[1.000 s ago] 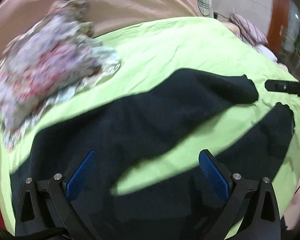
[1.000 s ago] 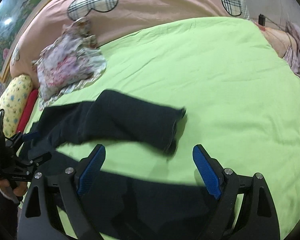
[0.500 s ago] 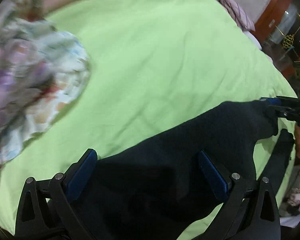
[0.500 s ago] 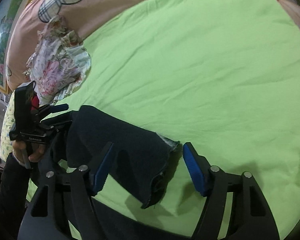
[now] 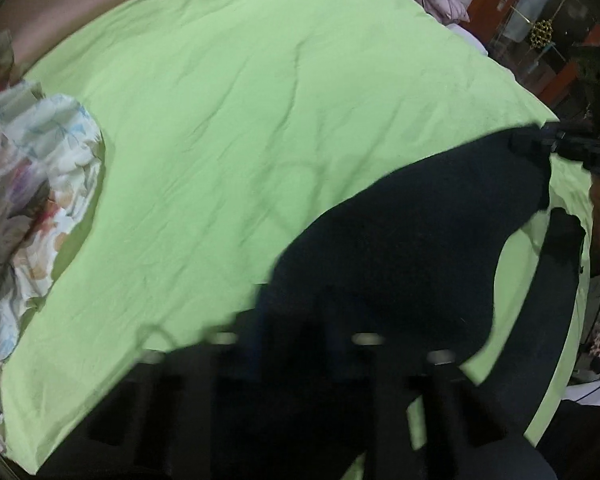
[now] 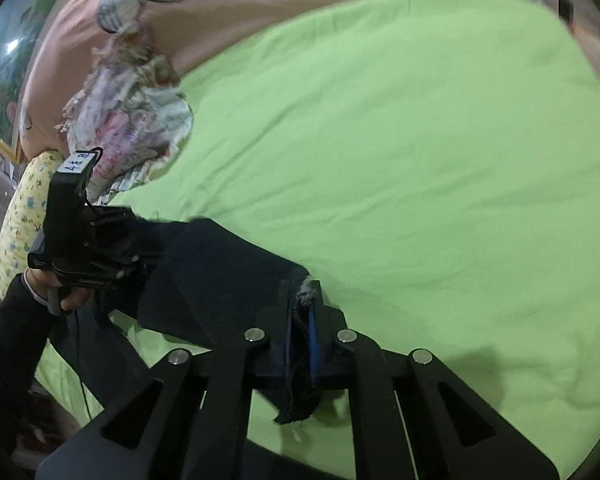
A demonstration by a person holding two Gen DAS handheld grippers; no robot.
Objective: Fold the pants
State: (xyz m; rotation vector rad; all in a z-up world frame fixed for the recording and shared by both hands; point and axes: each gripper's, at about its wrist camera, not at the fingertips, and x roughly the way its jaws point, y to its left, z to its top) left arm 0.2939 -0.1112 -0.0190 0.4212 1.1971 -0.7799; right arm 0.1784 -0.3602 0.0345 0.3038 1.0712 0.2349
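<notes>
I am clenching both claws, right claw (image 6: 302, 330) and left claw (image 6: 100, 248), on one leg of the black pants (image 6: 220, 268), keeping it taut above the other leg.

Your left wrist view sits low and close over the bed (image 5: 260, 128), facing across the green sheet, blurred along the bottom. Your right wrist view looks from the opposite end. Both share the sheet, the dark pants (image 5: 400, 248) (image 6: 220, 264) and the floral cloth (image 5: 28, 168) (image 6: 132, 128) at frame left.
</notes>
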